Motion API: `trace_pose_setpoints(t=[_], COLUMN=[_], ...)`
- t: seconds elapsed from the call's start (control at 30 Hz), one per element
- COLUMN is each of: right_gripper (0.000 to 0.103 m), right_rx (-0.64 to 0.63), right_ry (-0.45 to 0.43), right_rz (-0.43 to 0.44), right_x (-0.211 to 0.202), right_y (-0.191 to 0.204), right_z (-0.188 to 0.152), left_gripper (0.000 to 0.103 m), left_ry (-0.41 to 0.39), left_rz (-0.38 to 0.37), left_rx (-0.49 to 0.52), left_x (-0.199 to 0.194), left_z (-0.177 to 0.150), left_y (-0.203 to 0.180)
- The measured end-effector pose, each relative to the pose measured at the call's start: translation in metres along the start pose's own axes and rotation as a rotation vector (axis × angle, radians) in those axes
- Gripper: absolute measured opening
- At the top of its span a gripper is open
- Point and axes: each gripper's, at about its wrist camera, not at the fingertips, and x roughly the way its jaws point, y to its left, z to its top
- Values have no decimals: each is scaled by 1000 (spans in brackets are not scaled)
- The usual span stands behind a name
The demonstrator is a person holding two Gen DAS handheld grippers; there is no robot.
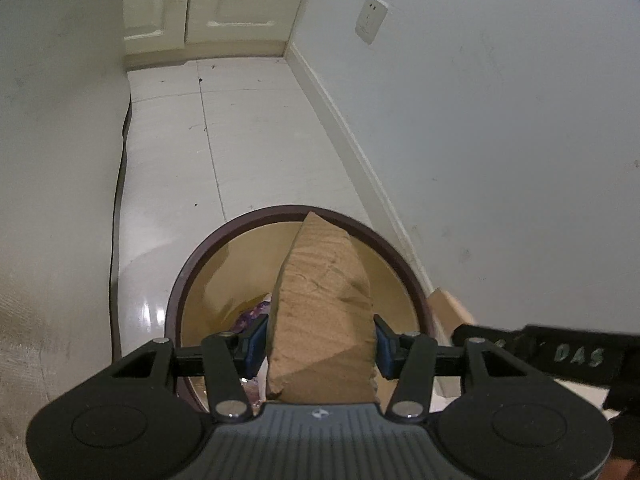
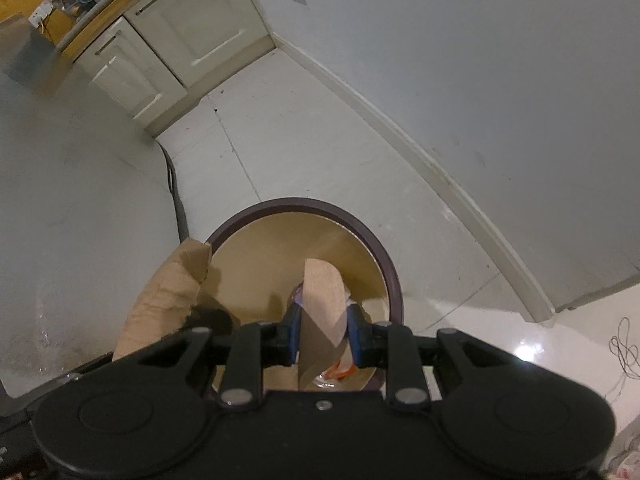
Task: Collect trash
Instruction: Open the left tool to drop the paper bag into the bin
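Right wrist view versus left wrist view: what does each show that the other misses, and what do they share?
Only the right wrist view shows the yellow countertop, a tangled wire on the floor, and the right hand-held gripper shut on a narrow cardboard strip.

Only the left wrist view shows the left hand-held gripper head-on, shut on a wide cardboard piece.

Both show the round bin, trash already inside, the white floor, cabinet doors and a wall socket.
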Motion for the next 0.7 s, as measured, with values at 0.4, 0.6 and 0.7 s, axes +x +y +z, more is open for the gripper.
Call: trace_pose_setpoints(t=[0.4,0.6,0.7], right_gripper=[25,25,25], right_rx=[-53,-72,-76], right_ry=[53,72,88], right_rz=[10,11,8], right_x=[33,39,41], right_y=[9,10,9], right_z=[9,9,9], left_gripper=[60,69,75], left_ry=[99,121,133], left_rz=[57,71,83], left_rx=[-7,-10,2], left_x=[30,33,36], left_z=[-6,-8,-7], left_y=[18,22,22])
